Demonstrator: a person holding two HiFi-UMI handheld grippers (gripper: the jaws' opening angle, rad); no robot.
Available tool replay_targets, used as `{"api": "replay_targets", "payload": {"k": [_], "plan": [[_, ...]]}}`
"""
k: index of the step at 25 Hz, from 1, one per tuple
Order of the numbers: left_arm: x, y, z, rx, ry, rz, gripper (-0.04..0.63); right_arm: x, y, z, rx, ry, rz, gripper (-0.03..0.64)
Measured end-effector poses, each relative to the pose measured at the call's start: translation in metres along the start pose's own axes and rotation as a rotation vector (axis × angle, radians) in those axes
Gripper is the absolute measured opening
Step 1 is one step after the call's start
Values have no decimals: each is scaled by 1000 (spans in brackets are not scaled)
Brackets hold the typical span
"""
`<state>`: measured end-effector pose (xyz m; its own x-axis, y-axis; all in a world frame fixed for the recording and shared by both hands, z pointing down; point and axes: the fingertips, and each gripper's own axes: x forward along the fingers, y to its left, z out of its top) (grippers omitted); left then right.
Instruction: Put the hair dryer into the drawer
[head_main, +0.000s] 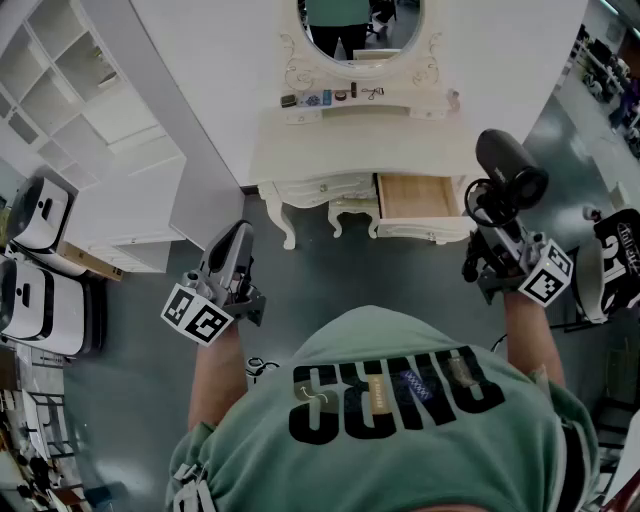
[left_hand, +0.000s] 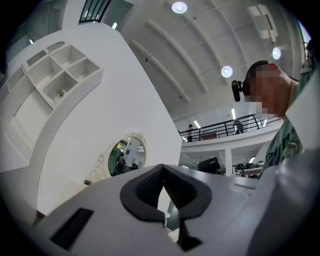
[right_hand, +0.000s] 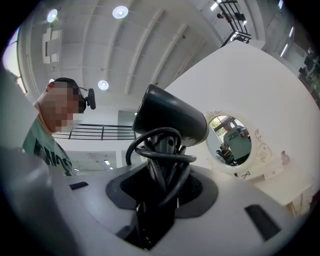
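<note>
White dressing surface (head_main: 330, 150) at 12 o'clock against the wall, oval mirror (head_main: 360, 25) above it. White shelf unit (head_main: 90, 110) at 10, grey floor (head_main: 340, 280). Drawer (head_main: 418, 198) at 1 o'clock stands pulled open, wood inside. Hair dryer (head_main: 510, 170) is up in the air at 2 o'clock, right of the drawer. Right gripper (head_main: 490, 225) has its fingers (right_hand: 200, 192) part-closed on the handle, cord apparently looped round it. Left gripper (head_main: 237, 235) at 8 o'clock: fingers (left_hand: 145, 189) pressed together, holding nothing.
</note>
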<state>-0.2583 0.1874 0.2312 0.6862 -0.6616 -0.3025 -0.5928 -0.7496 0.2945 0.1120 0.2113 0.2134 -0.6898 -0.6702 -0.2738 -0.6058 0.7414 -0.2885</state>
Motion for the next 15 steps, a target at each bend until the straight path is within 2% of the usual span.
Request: {"api": "replay_targets", "payload": {"k": [6,15], "plan": [[7,7,-22,73,129,63,-2,0,0,-3,14,1,26,135],[19,-1,-25,76,127,45,-2,-6,-7,-4,13,-6,21,135]]}}
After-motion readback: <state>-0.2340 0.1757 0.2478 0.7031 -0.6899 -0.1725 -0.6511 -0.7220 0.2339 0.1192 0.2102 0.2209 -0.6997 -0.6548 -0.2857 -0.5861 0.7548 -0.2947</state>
